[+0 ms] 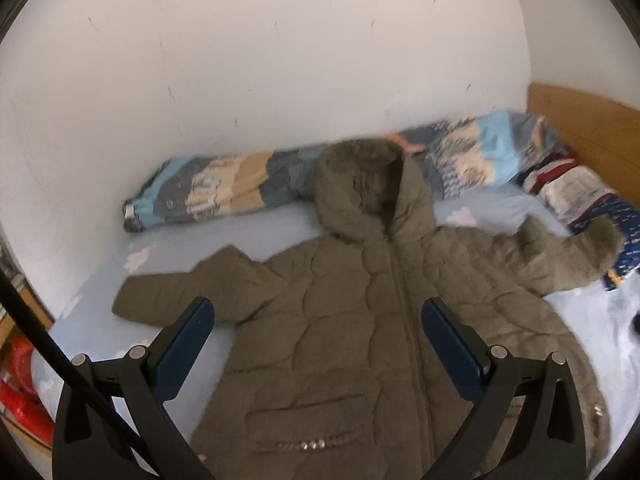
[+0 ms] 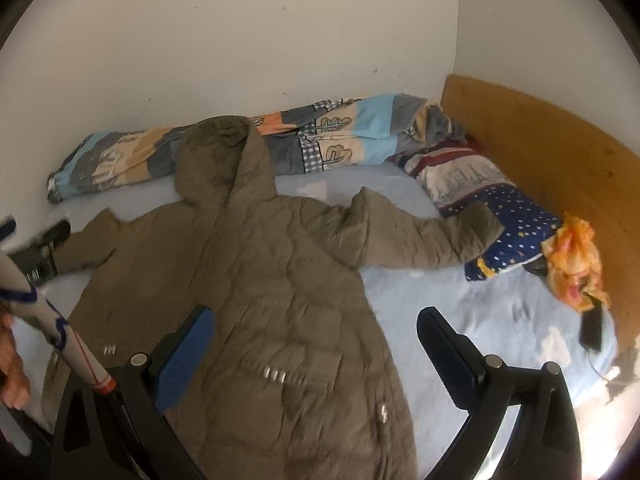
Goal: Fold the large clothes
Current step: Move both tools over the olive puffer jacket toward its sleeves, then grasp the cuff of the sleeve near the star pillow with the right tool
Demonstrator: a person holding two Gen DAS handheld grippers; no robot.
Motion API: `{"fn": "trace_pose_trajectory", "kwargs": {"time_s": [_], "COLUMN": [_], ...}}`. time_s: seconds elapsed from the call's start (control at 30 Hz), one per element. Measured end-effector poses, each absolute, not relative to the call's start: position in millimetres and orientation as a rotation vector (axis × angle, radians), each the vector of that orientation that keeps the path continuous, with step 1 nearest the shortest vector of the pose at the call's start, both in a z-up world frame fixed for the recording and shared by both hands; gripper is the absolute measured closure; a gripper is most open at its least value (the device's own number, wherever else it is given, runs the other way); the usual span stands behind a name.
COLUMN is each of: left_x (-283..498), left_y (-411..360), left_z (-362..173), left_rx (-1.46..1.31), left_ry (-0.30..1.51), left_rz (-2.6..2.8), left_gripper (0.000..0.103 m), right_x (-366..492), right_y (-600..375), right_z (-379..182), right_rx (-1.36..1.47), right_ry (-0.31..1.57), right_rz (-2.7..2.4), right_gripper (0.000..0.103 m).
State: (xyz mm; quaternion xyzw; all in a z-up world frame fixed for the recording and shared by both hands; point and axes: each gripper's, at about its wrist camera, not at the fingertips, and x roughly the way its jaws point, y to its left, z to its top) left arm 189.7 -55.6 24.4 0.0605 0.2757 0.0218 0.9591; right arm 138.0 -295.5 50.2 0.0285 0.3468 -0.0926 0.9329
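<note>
An olive quilted coat with a fur-edged hood lies front up on the pale blue bed sheet, zipped, with both sleeves spread out. My left gripper hovers open over the coat's left lower body, near the left sleeve, with nothing between its fingers. In the right wrist view the coat fills the middle. My right gripper stands open above the coat's right hem edge and holds nothing. The coat's right sleeve reaches onto a pillow.
A rolled patchwork duvet lies along the white wall. Pillows, an orange cloth and a black phone sit by the wooden headboard. A hand and black gear show at the left edge. A red object is beside the bed.
</note>
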Motion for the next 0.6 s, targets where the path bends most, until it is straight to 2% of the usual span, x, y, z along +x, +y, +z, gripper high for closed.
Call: {"fn": "trace_pose_trajectory", "kwargs": {"time_s": [0.1,0.2,0.27,0.43,0.6], "left_x": [217,240,249,265,278], "left_y": [-52,-47,-43,-33,-18], "left_z": [-13,-26,-27,-35,-45], "left_rx": [0.096,0.073,0.076,0.071,0.115], "left_ry": [0.678,0.725,0.717,0.750,0.767], "left_rz": [0.015,0.001,0.025,0.033,0.071], "left_gripper": [0.000,0.000,0.000,0.000,0.000], "right_x": [179,209,225,242,242], "right_y": [-337,-392,-442,-556,-649], "right_z": [36,8,-12,-37,-44], "right_rx": [0.134,0.231,0.310,0.505,0.664], "right_ry": [0.750,0.772,0.792,0.782,0.696], "right_rz": [-0.163,-0.184,-0.230,-0.386,-0.515], "right_gripper": [0.001,0.002,0.015,0.038,0.044]}}
